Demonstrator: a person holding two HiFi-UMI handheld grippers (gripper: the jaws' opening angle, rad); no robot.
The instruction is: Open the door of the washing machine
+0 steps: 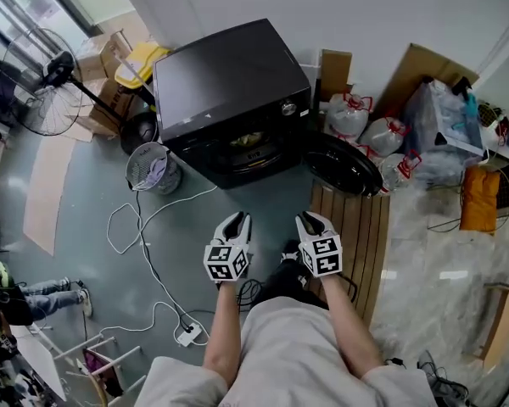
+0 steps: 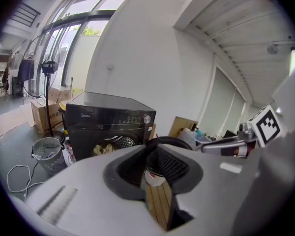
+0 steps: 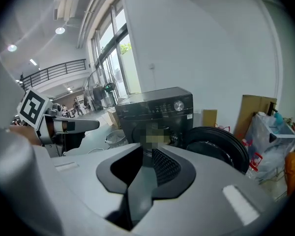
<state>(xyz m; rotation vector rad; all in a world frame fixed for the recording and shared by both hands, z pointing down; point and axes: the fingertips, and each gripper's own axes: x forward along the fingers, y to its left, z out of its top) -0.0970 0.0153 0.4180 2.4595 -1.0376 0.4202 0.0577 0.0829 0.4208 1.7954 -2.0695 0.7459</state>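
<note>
The left gripper (image 1: 236, 221) hangs with its jaws a little parted on nothing, wooden decking (image 2: 160, 205) showing through the gap. The right gripper (image 1: 312, 220) stands narrower and is also empty. Both sit close to the person's body, well apart from the washing machine (image 1: 229, 83) at 12 o'clock. Its round door (image 1: 343, 164) already stands swung wide at about 1 o'clock, nearer the right gripper, so I judge little remains to do. The small logo (image 2: 87, 113) on the front panel seems to read Midea; the other print is too small to read.
</note>
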